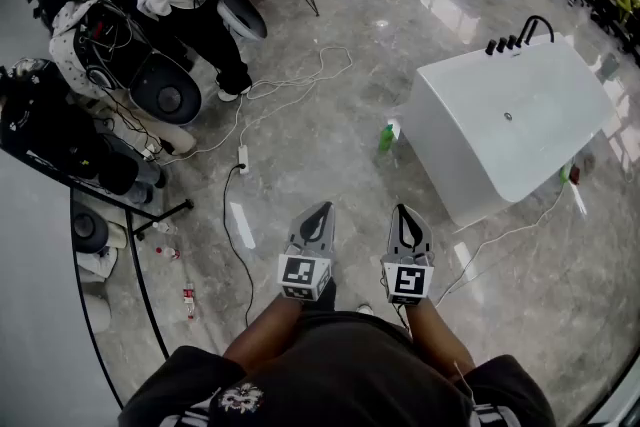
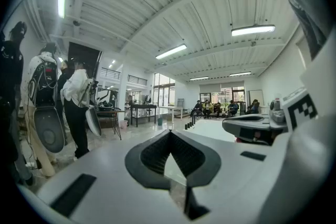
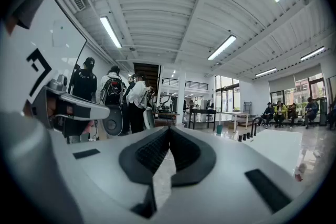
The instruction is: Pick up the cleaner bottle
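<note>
Approach stage: left hand-held gripper (image 1: 322, 211) and right hand-held gripper (image 1: 403, 211) jaws together, empty; cleaner bottle (image 1: 386, 137) stands well ahead on the floor. Next: close in, open one.

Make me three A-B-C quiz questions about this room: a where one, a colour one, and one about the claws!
1. Where is the cleaner bottle? A on the floor beside the bathtub; B inside the bathtub; C in a claw.
2. What colour is it? A red; B green; C blue.
3. The left claw and right claw are: A holding it; B wide open; C shut and empty.
Answers: A, it stands on the floor by the bathtub; B, its body is green; C, jaws meet on nothing.
</note>
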The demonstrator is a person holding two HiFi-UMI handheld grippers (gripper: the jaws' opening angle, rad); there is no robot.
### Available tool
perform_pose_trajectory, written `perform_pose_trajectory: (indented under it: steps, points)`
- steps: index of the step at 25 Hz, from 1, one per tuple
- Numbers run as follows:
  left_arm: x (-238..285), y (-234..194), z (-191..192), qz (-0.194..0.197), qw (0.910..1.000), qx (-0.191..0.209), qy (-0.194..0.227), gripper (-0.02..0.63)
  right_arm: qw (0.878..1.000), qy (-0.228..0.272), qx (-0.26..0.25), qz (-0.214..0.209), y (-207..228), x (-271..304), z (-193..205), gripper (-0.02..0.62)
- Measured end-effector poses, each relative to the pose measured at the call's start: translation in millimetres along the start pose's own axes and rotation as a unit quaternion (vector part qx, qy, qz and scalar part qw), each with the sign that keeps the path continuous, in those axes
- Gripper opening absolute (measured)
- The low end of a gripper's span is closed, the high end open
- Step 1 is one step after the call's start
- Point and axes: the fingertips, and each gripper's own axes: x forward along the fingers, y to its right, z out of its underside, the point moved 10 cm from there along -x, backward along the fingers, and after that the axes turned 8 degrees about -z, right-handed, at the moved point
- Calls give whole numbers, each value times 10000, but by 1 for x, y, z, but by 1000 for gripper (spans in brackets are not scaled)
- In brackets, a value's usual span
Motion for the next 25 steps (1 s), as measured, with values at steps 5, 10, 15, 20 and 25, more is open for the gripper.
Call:
perform_pose_trajectory:
  steps: [5,10,15,20,25]
  points:
    - [63,-45,-8,19,10000,-80,41,6,9999,39,-136,-31,6,77,-5,16]
    - [117,-95,-17,231,9997,-45,-31,6,9996,10,-77,262,5,144,-19,15]
    - [161,-132,-26,494,9988,-11,-30,6,9986,-55,-81,520,4,194,-27,15]
    - [197,-152,-30,721,9974,-15,97,6,9979,-92,-20,642,3,225,-31,15]
    - [222,-158,-31,868,9961,-125,62,6,9965,-190,102,807,11,250,-26,15]
